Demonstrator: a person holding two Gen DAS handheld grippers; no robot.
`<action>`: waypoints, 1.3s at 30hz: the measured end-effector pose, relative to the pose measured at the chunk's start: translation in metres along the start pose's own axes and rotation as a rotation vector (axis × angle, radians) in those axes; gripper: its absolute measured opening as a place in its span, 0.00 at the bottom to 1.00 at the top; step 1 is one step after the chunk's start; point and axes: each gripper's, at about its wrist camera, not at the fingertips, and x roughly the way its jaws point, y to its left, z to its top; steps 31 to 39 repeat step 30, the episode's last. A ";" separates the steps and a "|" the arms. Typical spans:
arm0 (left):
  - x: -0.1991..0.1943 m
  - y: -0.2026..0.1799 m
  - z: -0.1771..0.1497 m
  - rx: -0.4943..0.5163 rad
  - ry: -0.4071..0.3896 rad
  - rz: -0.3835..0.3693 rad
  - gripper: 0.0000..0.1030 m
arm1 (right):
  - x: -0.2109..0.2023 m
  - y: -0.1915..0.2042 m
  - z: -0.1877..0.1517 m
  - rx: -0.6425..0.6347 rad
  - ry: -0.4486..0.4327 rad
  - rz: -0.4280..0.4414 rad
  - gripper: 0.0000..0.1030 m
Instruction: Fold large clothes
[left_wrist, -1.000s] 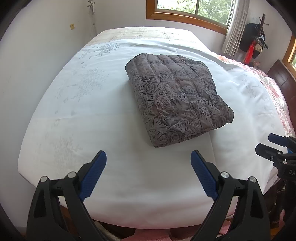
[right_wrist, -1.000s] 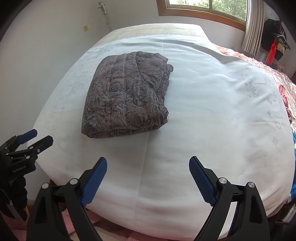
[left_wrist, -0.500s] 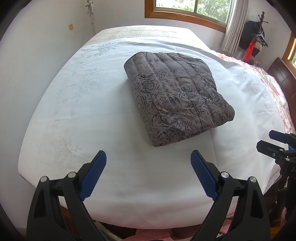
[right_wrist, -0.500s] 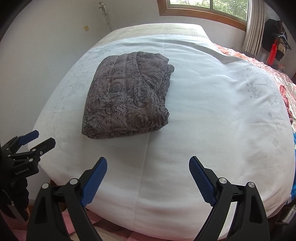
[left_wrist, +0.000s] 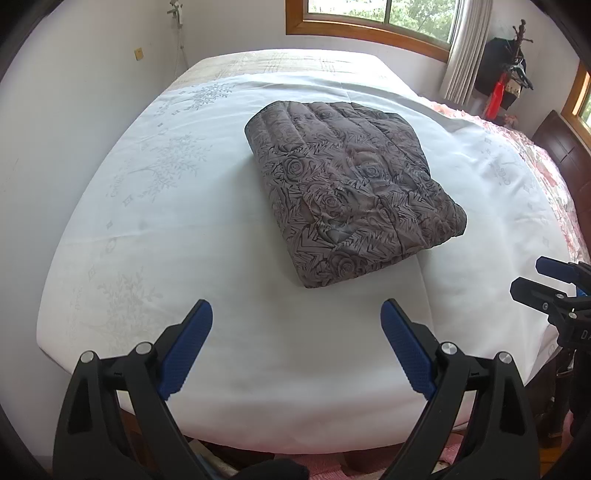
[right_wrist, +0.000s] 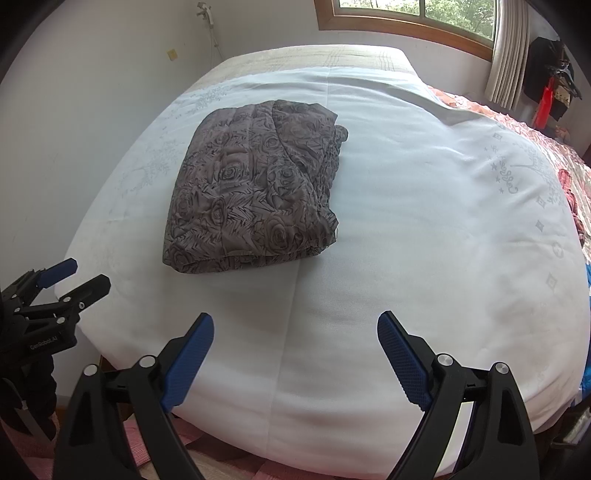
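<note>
A grey-brown quilted garment with a rose print (left_wrist: 351, 192) (right_wrist: 255, 192) lies folded into a thick rectangle on the white bed sheet (left_wrist: 177, 229) (right_wrist: 424, 221). My left gripper (left_wrist: 297, 317) hangs open over the near edge of the bed, short of the garment, with nothing between its blue pads. My right gripper (right_wrist: 295, 328) is open too and holds nothing, near the bed's front edge and to the right of the bundle. Each gripper shows at the side of the other's view: the right gripper (left_wrist: 546, 280) and the left gripper (right_wrist: 70, 280).
A white wall (left_wrist: 74, 110) runs along the bed's left side. A wooden window (left_wrist: 373, 22) with a curtain (left_wrist: 465, 48) is at the back. A floral quilt (left_wrist: 546, 166) and a dark headboard (left_wrist: 565, 147) lie to the right. A coat stand (left_wrist: 509, 77) occupies the corner.
Both grippers have drifted slightly, so the bundle sits a little lower and larger in each view. The garment has not moved and the jaws stay open.
</note>
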 end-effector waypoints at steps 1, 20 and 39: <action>0.000 0.000 0.000 0.000 0.000 0.001 0.89 | 0.000 0.000 0.000 0.001 0.000 0.000 0.88; 0.004 0.001 0.003 -0.004 0.008 0.000 0.89 | 0.003 -0.003 0.004 -0.006 0.006 0.002 0.88; 0.005 0.001 0.005 -0.003 0.011 -0.001 0.89 | 0.004 -0.004 0.006 -0.008 0.007 0.003 0.88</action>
